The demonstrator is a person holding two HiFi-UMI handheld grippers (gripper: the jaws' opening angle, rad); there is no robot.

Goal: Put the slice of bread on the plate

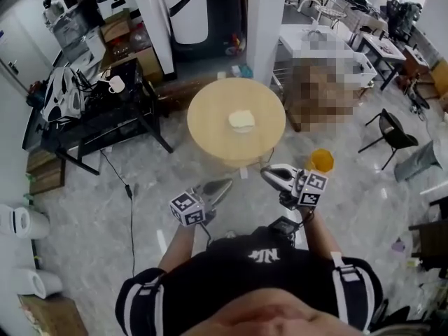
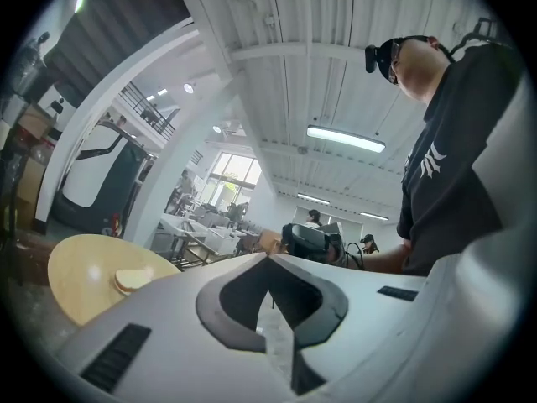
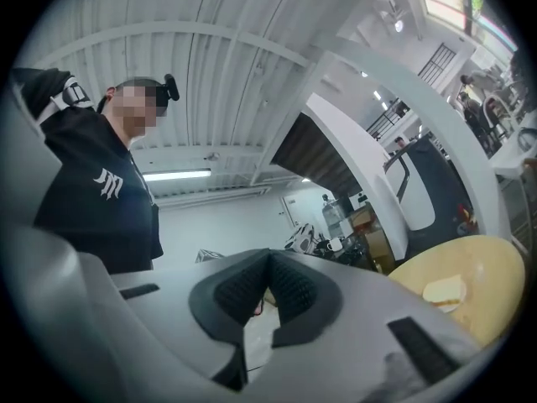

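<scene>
A pale slice of bread (image 1: 241, 121) lies near the middle of a round wooden table (image 1: 206, 135) ahead of me. The bread (image 2: 134, 280) shows low left in the left gripper view and low right (image 3: 445, 290) in the right gripper view. I cannot make out a plate. My left gripper (image 1: 227, 183) and right gripper (image 1: 264, 173) hang side by side over the floor, short of the table's near edge. Both point roughly level. The left gripper (image 2: 268, 259) has its jaws together with nothing between them. The right gripper (image 3: 268, 254) is likewise shut and empty.
A white pillar (image 1: 266, 19) stands behind the table. A black rack (image 1: 105, 121) with clutter is at the left, and a cable (image 1: 130, 191) trails over the floor. An orange object (image 1: 322, 159) sits on the floor right of the table, a black chair (image 1: 392, 131) farther right.
</scene>
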